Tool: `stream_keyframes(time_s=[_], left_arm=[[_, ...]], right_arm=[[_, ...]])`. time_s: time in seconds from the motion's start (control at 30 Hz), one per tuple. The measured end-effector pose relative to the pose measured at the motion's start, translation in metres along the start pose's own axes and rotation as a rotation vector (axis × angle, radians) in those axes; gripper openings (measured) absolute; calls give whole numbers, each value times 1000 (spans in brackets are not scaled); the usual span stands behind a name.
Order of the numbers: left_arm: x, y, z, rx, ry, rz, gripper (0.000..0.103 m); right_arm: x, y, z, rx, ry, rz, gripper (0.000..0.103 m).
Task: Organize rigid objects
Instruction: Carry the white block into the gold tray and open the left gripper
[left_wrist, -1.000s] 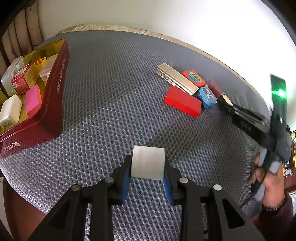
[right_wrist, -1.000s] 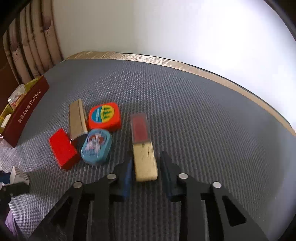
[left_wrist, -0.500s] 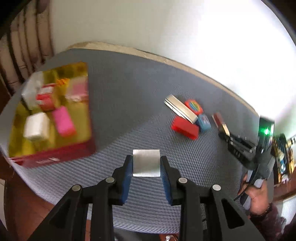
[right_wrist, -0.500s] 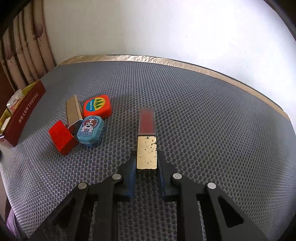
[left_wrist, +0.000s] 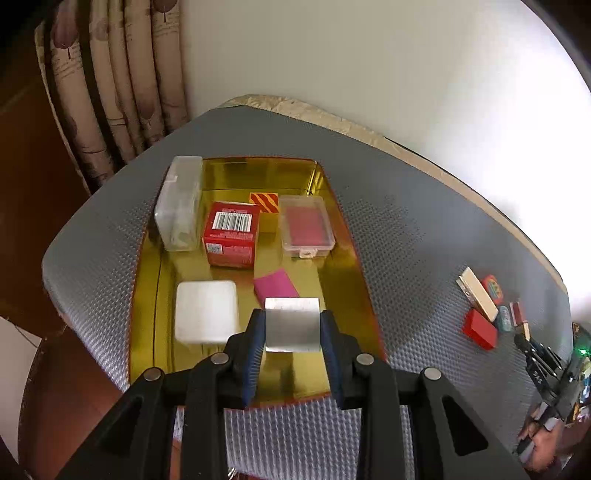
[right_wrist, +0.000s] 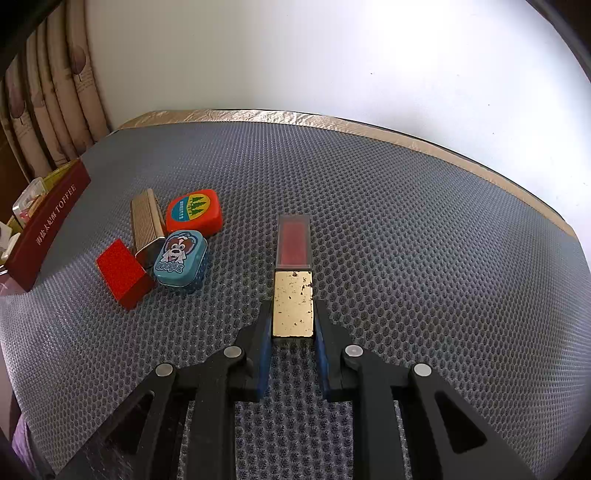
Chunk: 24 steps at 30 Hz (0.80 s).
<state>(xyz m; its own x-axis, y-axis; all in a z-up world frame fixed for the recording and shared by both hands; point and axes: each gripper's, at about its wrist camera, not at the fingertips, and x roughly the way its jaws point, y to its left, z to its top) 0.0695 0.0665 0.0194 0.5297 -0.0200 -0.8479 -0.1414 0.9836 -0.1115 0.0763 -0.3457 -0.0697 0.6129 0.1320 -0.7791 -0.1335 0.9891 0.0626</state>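
My left gripper (left_wrist: 291, 332) is shut on a small silver metal block (left_wrist: 291, 323), held above the near end of the gold-lined red tin (left_wrist: 343, 280). Inside the tin lie a white block (left_wrist: 205, 310), a pink piece (left_wrist: 275, 286), a red barcode box (left_wrist: 231, 232) and two clear plastic cases (left_wrist: 180, 206). My right gripper (right_wrist: 292, 325) is shut on the gold end of a gold-and-red lipstick tube (right_wrist: 293, 280) that rests on the grey mat. To its left sit a red block (right_wrist: 123, 271), a gold ribbed case (right_wrist: 146, 225), a blue dog tin (right_wrist: 180, 257) and an orange tin (right_wrist: 194, 212).
The red tin's side (right_wrist: 48, 225) stands at the far left of the right wrist view. A curtain (left_wrist: 110, 92) hangs behind the table's left corner and a white wall runs along the back. The mat's front edge (left_wrist: 85, 332) drops off beside the tin.
My left gripper carried the silver block up and over to the tin, which now fills the view. My right gripper shut on the lipstick tube and has stayed put.
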Motion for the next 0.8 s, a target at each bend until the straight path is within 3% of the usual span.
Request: stream_keyframes(time_s=[0.27,0.63,0.8], left_arm=[[37,-5,7,28,25,3,30],[48,-14,22,43,9,-11,30],[60,-13,22,37,68,-38,41]], right_arm=[[1,1,0,-2,0,-2,18],[1,1,0,-4,0,-4,18],[1,2,0,-4,0,-3,18]])
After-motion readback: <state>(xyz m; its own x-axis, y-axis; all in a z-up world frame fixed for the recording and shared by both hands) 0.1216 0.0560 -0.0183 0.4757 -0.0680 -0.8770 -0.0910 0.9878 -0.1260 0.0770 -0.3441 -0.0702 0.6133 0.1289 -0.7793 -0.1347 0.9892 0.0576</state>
